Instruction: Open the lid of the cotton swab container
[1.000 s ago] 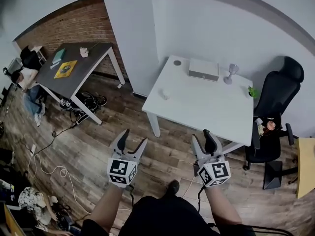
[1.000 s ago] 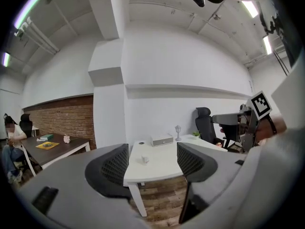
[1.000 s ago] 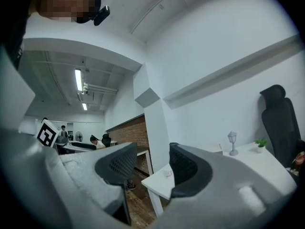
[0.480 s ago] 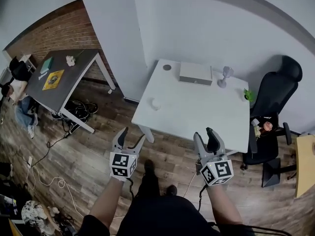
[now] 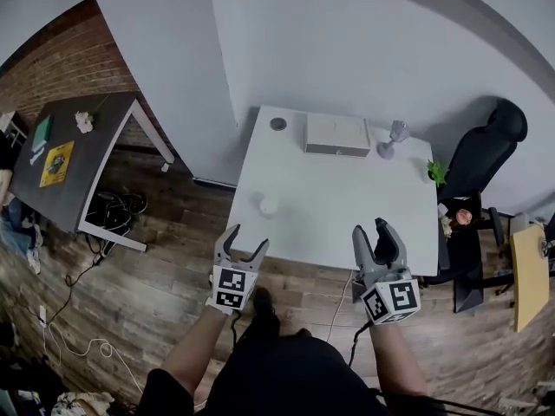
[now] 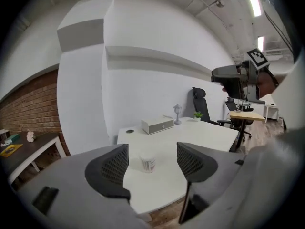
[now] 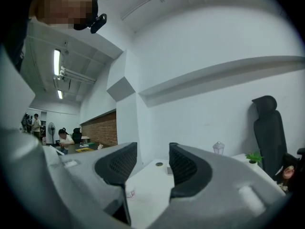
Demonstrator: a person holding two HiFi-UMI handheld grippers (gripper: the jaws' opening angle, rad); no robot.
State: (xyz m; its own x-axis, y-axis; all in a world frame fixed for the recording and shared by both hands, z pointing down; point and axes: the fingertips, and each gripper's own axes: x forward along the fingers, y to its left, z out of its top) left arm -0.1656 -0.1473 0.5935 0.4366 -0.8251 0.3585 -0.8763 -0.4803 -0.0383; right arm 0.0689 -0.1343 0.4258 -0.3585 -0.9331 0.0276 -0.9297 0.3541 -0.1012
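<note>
A small white cotton swab container (image 5: 268,205) stands with its lid on near the left front of the white table (image 5: 364,219). It also shows between the left jaws, still far off, as the container (image 6: 147,163), and low behind the right gripper's left jaw as the container (image 7: 129,192). My left gripper (image 5: 242,248) is open with nothing in it and hovers over the floor just short of the table's front edge. My right gripper (image 5: 381,237) is open too and empty, at the table's front edge further right.
At the back of the table lie a white box (image 5: 336,134), a small lantern (image 5: 395,133), a round grommet (image 5: 277,124) and a little plant (image 5: 438,172). A black office chair (image 5: 481,159) stands to the right. A dark desk (image 5: 69,159) and cables (image 5: 113,211) are at the left.
The view has closed in on the white table; both grippers have come forward to its front edge. Their jaws have stayed open.
</note>
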